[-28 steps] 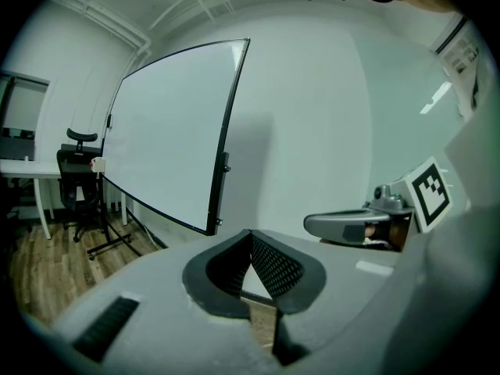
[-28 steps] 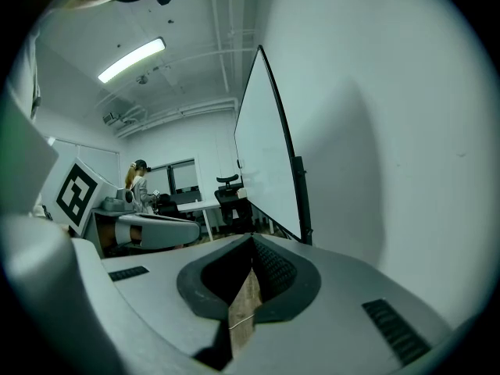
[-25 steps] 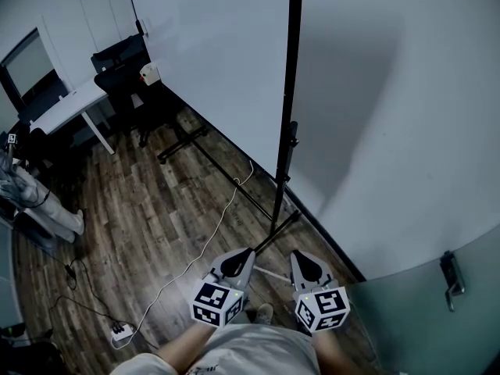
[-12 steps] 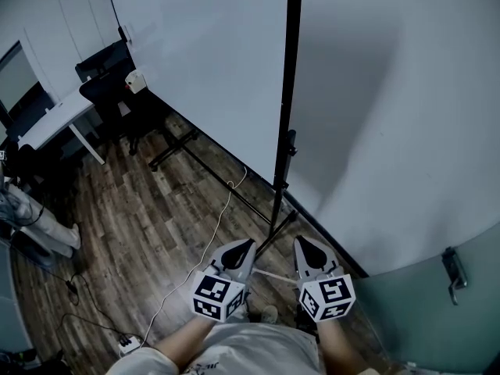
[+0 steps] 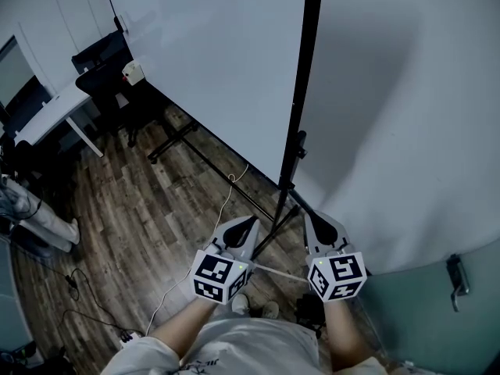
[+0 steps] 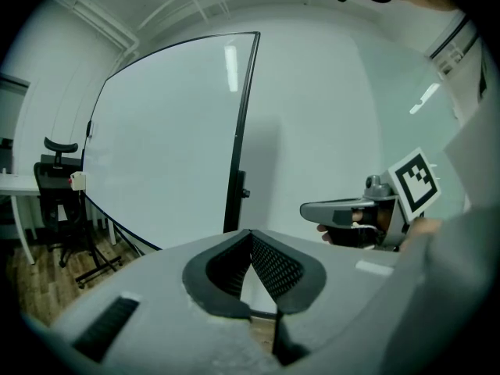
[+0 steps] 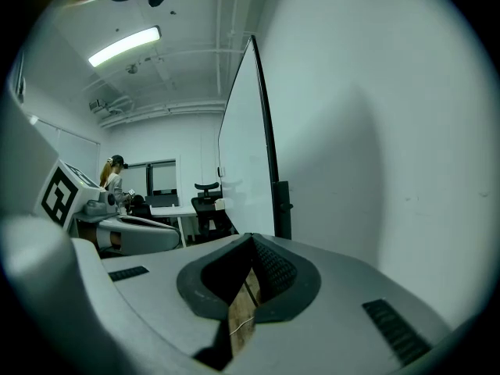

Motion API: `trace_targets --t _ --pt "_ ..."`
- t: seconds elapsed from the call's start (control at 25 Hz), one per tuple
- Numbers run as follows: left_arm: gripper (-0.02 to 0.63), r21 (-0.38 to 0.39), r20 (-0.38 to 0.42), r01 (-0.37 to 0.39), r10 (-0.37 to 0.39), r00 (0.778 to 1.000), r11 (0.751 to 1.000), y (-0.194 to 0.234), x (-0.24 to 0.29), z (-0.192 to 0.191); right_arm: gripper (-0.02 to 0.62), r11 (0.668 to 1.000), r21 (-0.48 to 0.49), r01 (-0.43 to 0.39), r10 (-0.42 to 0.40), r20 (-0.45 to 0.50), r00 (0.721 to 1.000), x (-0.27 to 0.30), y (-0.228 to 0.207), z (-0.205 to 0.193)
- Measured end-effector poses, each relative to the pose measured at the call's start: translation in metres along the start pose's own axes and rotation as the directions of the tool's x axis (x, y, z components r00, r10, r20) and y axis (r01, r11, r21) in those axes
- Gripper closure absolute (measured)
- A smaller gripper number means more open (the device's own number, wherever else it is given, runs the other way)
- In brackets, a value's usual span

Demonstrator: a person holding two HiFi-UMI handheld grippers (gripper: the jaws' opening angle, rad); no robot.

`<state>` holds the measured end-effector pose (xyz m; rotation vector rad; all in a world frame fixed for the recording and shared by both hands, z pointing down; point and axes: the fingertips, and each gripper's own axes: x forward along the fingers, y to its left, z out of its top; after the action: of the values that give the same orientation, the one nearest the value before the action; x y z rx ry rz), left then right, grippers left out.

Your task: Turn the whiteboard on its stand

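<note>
The whiteboard stands on the wooden floor, its black side post running down to the stand's foot. My left gripper hovers shut and empty just left of the foot of the post. Just right of the post is my right gripper, also shut with nothing held. Neither touches the stand. In the left gripper view the board and post lie ahead of the closed left gripper. The right gripper view has the post beyond the shut right gripper.
A white wall rises right behind the board. A glass door with a handle is at the right. A white cable crosses the floor to a power strip. A desk and office chairs stand at the far left.
Both grippers have moved forward, closer to the base of the black post. The post now sits a little further right in the head view. Both stay shut.
</note>
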<state>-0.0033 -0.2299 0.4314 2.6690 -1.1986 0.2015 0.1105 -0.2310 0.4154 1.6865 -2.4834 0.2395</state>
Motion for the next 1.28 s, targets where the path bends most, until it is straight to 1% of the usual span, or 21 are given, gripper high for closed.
trace_targets --t 0.16,0.36,0.56,0.8,0.84,0.88,0.92,1.12,1.28 --pt "0.595 -0.018 0.003 0.0 0.0 1.0 1.0 0.015 0.014 0.009 0.595 1.0 -0.007 0.012 -0.012 -0.001 1.0 0.018 -0.011 0.009" --pt "0.595 0.009 -0.003 0.005 -0.005 1.0 1.0 0.025 0.035 0.014 0.595 1.0 -0.017 0.019 -0.019 0.005 1.0 0.044 -0.022 0.018" --pt "0.595 0.023 -0.016 0.01 -0.01 1.0 1.0 0.03 0.051 0.017 0.594 0.999 -0.009 0.032 -0.032 -0.006 0.999 0.068 -0.035 0.02" --pt "0.594 0.008 -0.017 0.021 -0.021 1.0 1.0 0.034 0.064 0.019 0.587 0.999 -0.004 0.038 -0.038 -0.02 0.999 0.094 -0.046 0.02" --pt "0.595 0.006 -0.016 0.023 -0.023 1.0 1.0 0.034 0.065 0.02 0.576 0.999 -0.006 0.037 -0.037 -0.023 0.999 0.1 -0.047 0.021" --pt "0.594 0.006 -0.016 0.026 -0.026 1.0 1.0 0.034 0.066 0.019 0.522 0.999 -0.008 0.034 -0.034 -0.027 0.999 0.105 -0.049 0.02" --pt "0.594 0.004 -0.018 0.031 -0.031 0.999 1.0 0.034 0.066 0.018 0.491 1.0 -0.007 0.029 -0.029 -0.032 0.999 0.111 -0.05 0.02" --pt "0.595 -0.01 -0.049 0.038 -0.038 0.998 0.999 0.038 0.063 0.003 0.42 1.0 -0.002 0.009 -0.009 -0.057 0.998 0.139 -0.054 0.018" --pt "0.594 -0.018 -0.07 0.025 -0.026 0.997 1.0 0.041 0.059 -0.01 0.396 1.0 -0.017 -0.011 0.009 -0.081 0.997 0.153 -0.056 0.009"
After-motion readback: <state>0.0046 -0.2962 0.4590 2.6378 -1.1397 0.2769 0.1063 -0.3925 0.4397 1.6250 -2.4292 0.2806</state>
